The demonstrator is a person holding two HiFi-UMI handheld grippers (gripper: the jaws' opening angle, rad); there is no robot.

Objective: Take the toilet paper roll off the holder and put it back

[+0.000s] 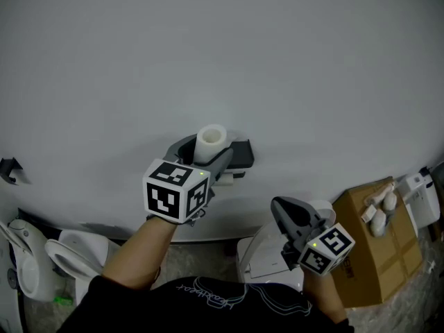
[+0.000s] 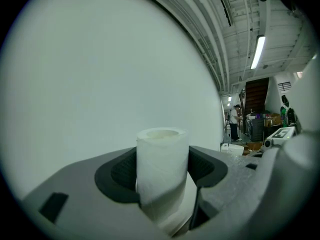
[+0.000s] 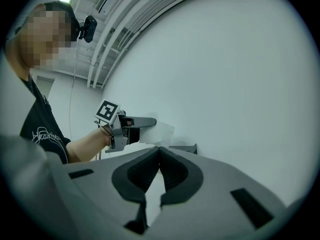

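1. The left hand-held gripper (image 1: 205, 157) is clamped on the toilet paper roll (image 1: 210, 143), with a pad on each side of the wrap.
2. The roll is up at the wall (image 1: 222, 47), just beside the dark holder (image 1: 241, 154). I cannot tell whether its core is on the holder's arm.
3. The right hand-held gripper (image 1: 286, 212) has its jaws together and is empty. It is low and well apart from the holder.
4. Judgement: squeeze lightly so the soft roll does not crush. Slide it straight along the holder's arm with the core lined up, and do not twist.

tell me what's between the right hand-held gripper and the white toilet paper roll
Head view: only the black wall holder, beside the white toilet paper roll; the rest up to the right hand-held gripper is bare white wall.
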